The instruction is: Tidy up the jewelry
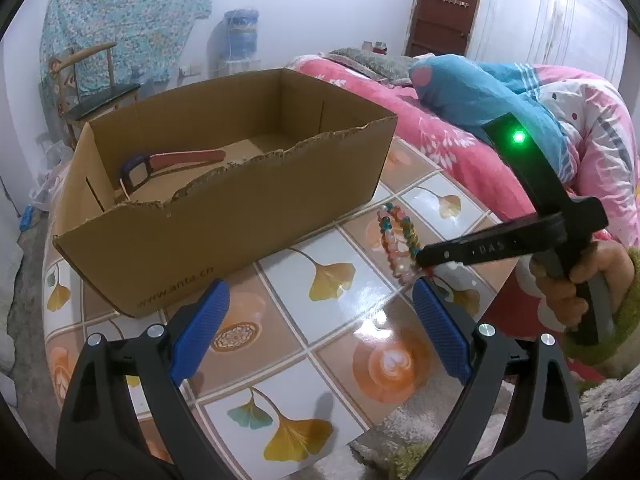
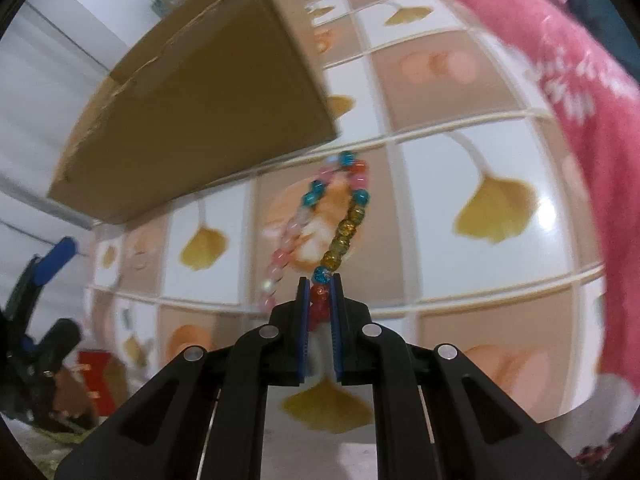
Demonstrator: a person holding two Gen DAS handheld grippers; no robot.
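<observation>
Between my right fingers (image 2: 320, 288), red and blue glass beads of the bracelet (image 2: 340, 216) sit pinched; its round loop trails ahead over glossy desk (image 2: 500, 280). Left fingers (image 1: 320, 328) spread wide beside corrugated cardboard box (image 1: 224, 216).

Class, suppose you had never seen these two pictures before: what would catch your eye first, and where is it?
First, the bright bead bracelet, pinched at its red beads by the right gripper and stretching over the leaf-patterned table. Next, the open cardboard box to its left on the table, with a blue-and-pink item inside. The left gripper hangs open in front, holding nothing.
</observation>
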